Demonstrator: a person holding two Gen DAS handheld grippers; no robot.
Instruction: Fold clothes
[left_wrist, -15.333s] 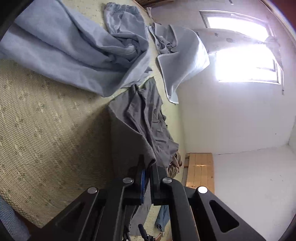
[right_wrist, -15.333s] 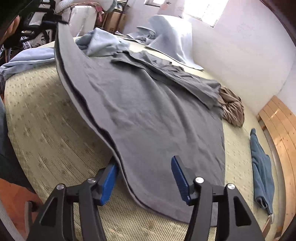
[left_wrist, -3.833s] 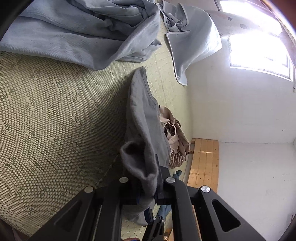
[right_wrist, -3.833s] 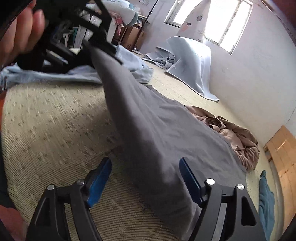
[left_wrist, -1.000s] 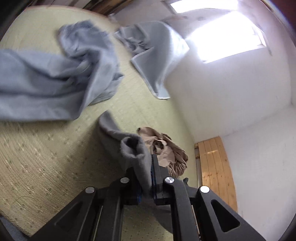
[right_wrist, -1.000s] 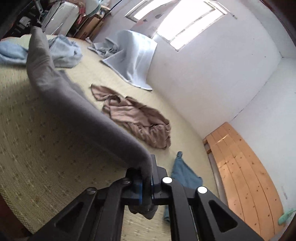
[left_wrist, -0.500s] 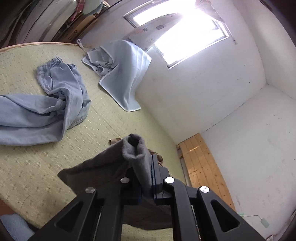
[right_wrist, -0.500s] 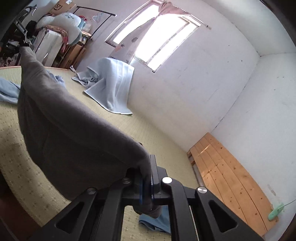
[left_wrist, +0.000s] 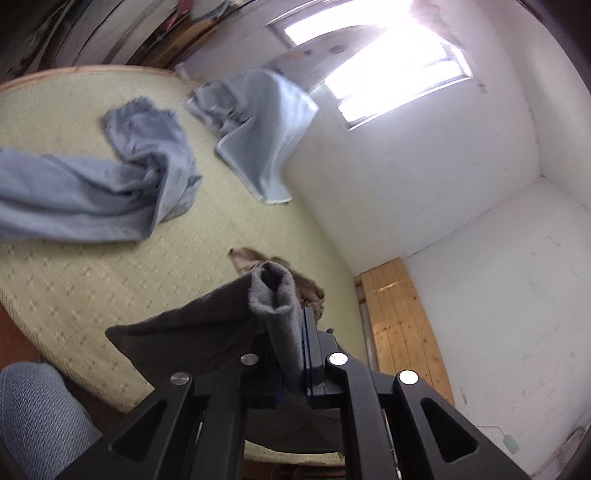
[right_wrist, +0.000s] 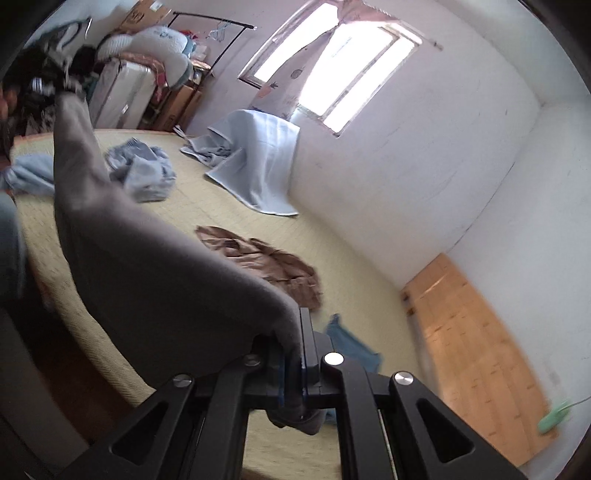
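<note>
Above the mat (left_wrist: 110, 266), the grey garment (right_wrist: 147, 280) hangs off the bed, pinched at one end by the left gripper (left_wrist: 291, 365) and at the other by the right gripper (right_wrist: 291, 373), both clamped tight on cloth. Each bite looks thin (only an edge), so a tug could pull a corner free and spoil the fold.

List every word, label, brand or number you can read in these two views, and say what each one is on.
None can be read.
Cardboard box, top left of the right wrist view: dark mark, too blurred to read.
White cushion on the pile: faint print, too small to read.
Curtain: pictures only, no words.
</note>
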